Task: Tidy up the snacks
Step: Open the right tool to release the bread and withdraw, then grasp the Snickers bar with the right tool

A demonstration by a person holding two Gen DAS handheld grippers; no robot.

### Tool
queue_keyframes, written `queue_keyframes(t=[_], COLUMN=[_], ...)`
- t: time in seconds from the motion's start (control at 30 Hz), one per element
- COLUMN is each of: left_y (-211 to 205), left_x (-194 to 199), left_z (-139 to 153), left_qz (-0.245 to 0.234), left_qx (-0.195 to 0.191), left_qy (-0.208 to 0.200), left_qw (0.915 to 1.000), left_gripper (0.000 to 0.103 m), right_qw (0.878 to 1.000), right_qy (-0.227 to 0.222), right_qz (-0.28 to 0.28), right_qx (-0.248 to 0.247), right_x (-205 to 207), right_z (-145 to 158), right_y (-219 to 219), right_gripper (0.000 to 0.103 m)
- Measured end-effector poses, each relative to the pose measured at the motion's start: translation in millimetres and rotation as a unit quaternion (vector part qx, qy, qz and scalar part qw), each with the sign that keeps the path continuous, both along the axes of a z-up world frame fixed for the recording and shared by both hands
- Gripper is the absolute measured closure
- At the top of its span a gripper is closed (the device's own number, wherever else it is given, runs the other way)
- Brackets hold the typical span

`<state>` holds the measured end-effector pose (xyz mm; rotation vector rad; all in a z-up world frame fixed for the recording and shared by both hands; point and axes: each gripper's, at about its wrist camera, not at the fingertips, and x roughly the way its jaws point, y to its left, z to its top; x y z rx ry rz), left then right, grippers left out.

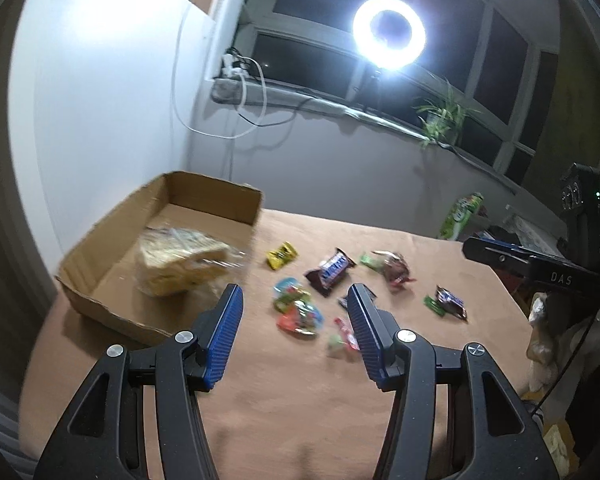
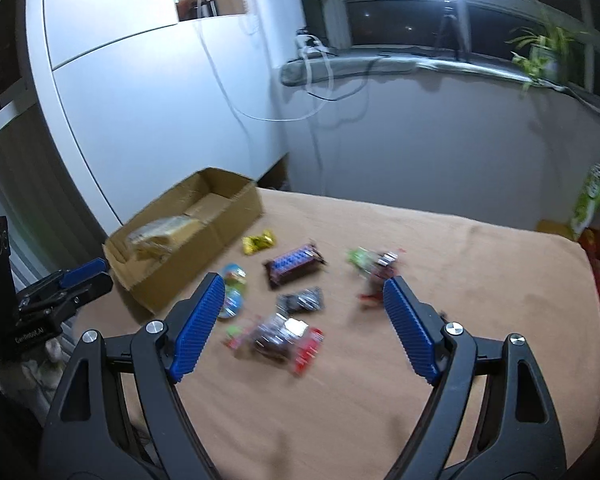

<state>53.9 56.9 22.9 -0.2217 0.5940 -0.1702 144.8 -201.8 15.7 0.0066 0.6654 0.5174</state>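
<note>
At the left of the left wrist view a cardboard box [image 1: 168,256] sat on the brown table [image 1: 300,408], and one clear-wrapped yellow packet [image 1: 180,264] already lay inside it. Right of the box, in the middle of the frame, the loose snacks were scattered: a small yellow candy [image 1: 283,255], a Snickers bar [image 1: 332,271], round colourful sweets [image 1: 296,310], a red-brown wrapper [image 1: 394,267] and a dark bar [image 1: 452,300] furthest right. The left gripper [image 1: 296,294] hung above the sweets with its fingers spread wide and nothing between them.

In the right wrist view the box [image 2: 188,248] lay at centre left, the Snickers bar [image 2: 296,266] in the middle, and a blurred red and dark wrapper [image 2: 280,336] just below it. The right gripper [image 2: 304,286] was also wide and empty above that pile.

Sorting looked barely begun, with the pick-up step in hand. Next, a gripper would likely need to drop onto one wrapper, pinch it alone, and carry it left into the box.
</note>
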Motion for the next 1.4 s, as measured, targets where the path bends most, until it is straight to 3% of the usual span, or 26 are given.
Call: queue_keyframes(t=[0.2, 0.53, 0.67, 1.2, 1.4], left_y=[-20.2, -48.4, -56.0, -60.9, -68.1], left_x=[2.1, 16.9, 24.8, 71.4, 76.8], left_z=[-17.4, -47.5, -56.8, -89.5, -94.2], left_qz=[-0.024, -0.069, -0.078, -0.076, -0.08], left_qx=[-0.003, -0.007, 0.0, 0.02, 0.034], left_qy=[0.018, 0.061, 0.075, 0.134, 0.138], left_qw=[0.9995, 0.9957, 0.9941, 0.9879, 0.9866], left_gripper=[0.05, 0.068, 0.072, 0.076, 0.076], right_qw=[0.999, 0.994, 0.992, 0.986, 0.984], right_qy=[0.03, 0.084, 0.1, 0.127, 0.138], right_qz=[-0.03, -0.047, -0.038, 0.004, 0.01], right_qx=[-0.013, -0.049, -0.073, -0.111, -0.116], right_x=[-3.9, 20.6, 34.4, 83.3, 91.8], right_z=[-20.9, -62.2, -77.8, -109.1, -118.9], right_y=[-52.2, -99.6, -104.0, -87.4, -82.2], right_gripper=[0.019, 0.023, 0.032, 0.032, 0.043])
